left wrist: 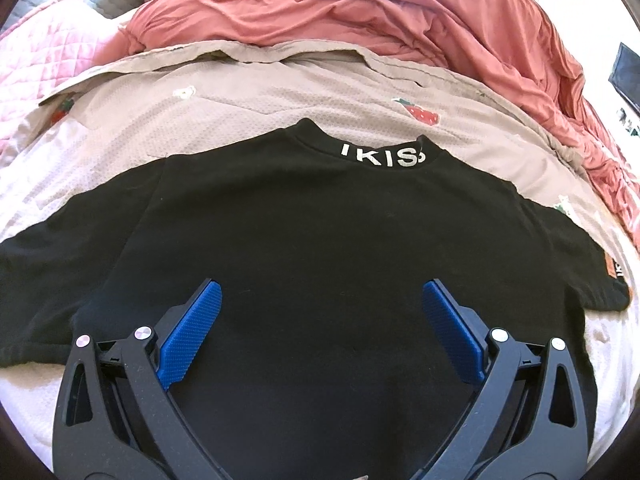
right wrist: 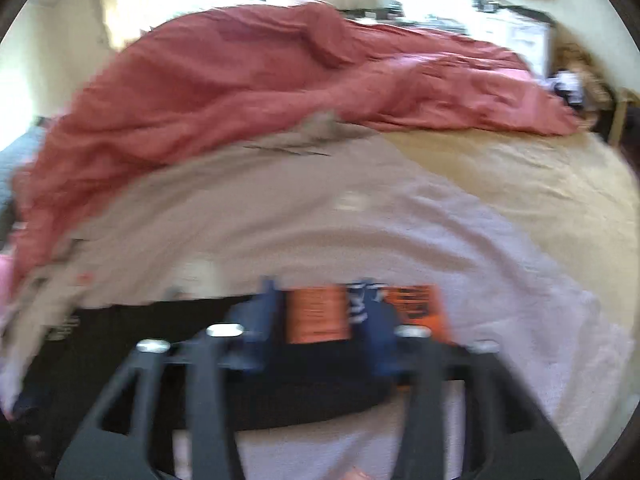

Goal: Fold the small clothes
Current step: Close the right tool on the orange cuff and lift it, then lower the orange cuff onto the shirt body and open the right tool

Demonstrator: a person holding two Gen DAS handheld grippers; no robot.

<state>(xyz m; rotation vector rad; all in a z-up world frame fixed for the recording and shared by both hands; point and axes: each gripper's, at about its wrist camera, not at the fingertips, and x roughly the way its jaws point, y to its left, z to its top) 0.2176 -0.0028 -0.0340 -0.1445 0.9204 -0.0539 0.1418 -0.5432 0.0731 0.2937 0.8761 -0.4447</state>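
- Here's the black T-shirt (left wrist: 320, 248), spread flat on the bed, its collar up at twelve o'clock with white lettering on the neckband (left wrist: 382, 156).
- Left tool (left wrist: 322, 300) hangs over the middle of the shirt, blue pads (left wrist: 192, 332) spread wide, nothing between them.
- One sleeve runs out toward nine o'clock, the other toward three, and that right one carries a small orange tag (left wrist: 609, 270) at its edge.
- Under the shirt lies a beige blanket (left wrist: 248, 104) with a strawberry print (left wrist: 420, 114) at about one o'clock from the collar.
- Beyond it, at twelve o'clock, a rumpled red duvet (left wrist: 360, 4) is heaped along the bed.
- Over to the right wrist view, and it's a blurred picture!
- Right tool (right wrist: 320, 312) sits at the shirt's sleeve edge (right wrist: 160, 332), fingers (right wrist: 260, 320) roughly halfway apart.
- The orange label (right wrist: 320, 314) shows between those fingers, with more orange just off to three o'clock.
- Whether the pads actually press on the cloth, I cannot tell through the blur.
- A tan sheet (right wrist: 520, 184) covers the bed out at two o'clock in this view.
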